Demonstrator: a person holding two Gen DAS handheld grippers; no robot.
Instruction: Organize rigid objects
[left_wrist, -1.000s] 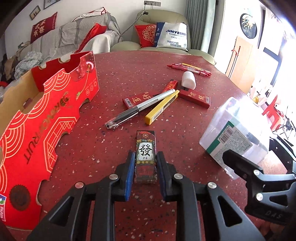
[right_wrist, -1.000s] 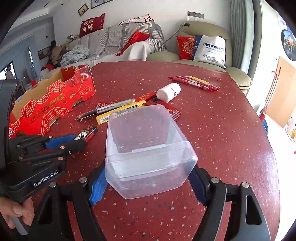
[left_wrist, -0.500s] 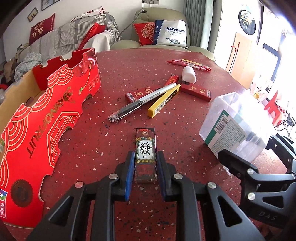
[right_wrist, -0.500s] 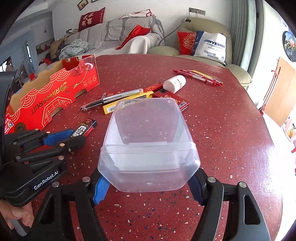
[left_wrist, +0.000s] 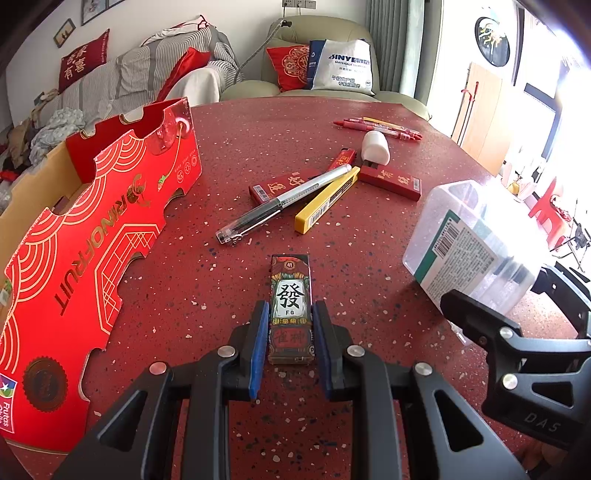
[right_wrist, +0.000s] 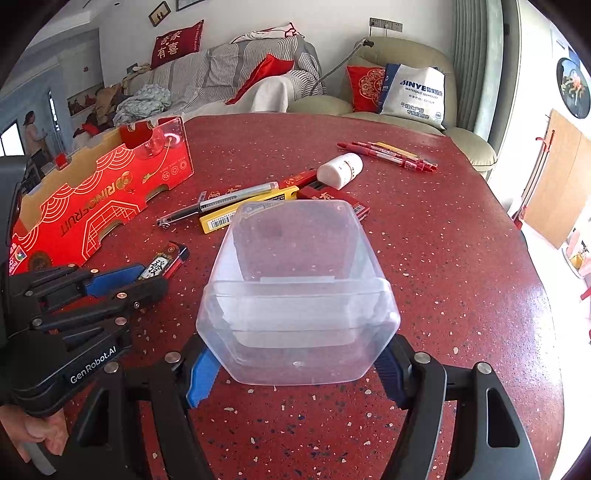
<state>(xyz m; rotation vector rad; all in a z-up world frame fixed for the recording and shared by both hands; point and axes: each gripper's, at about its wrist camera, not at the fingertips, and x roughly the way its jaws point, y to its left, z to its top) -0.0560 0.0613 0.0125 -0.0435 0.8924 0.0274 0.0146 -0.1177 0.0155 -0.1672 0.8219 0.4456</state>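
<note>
I've got the little mahjong-print box (left_wrist: 290, 306) pinched between my left gripper (left_wrist: 290, 343) pads, blue rubber pressing its two long sides near the end closest to me, the far end poking out ahead over the red speckled table (left_wrist: 236, 155). Over on my other side, my right gripper (right_wrist: 295, 373) is spread wide and clamped on the clear plastic tub (right_wrist: 297, 295), its pads bearing on the tub's lower corners; the tub tips forward, mouth facing away from me. From the left view that tub (left_wrist: 469, 243) sits just to the right of the box, label side showing. So the job, as I read it, is to bring the box up and round to that opening and let it go inside. I'd want the tub rolled mouth-up first, otherwise the box slides straight back out. Keep the pinch firm; it's a narrow, slick carton and I only hold one end. Further out lie the black-tipped pen (left_wrist: 284, 201) crossing a yellow utility knife (left_wrist: 327, 199), two red cartons, a white bottle (left_wrist: 375, 147), red markers (left_wrist: 376, 127), and the red fruit box (left_wrist: 92, 229) along the left edge, all waiting their turn.
</note>
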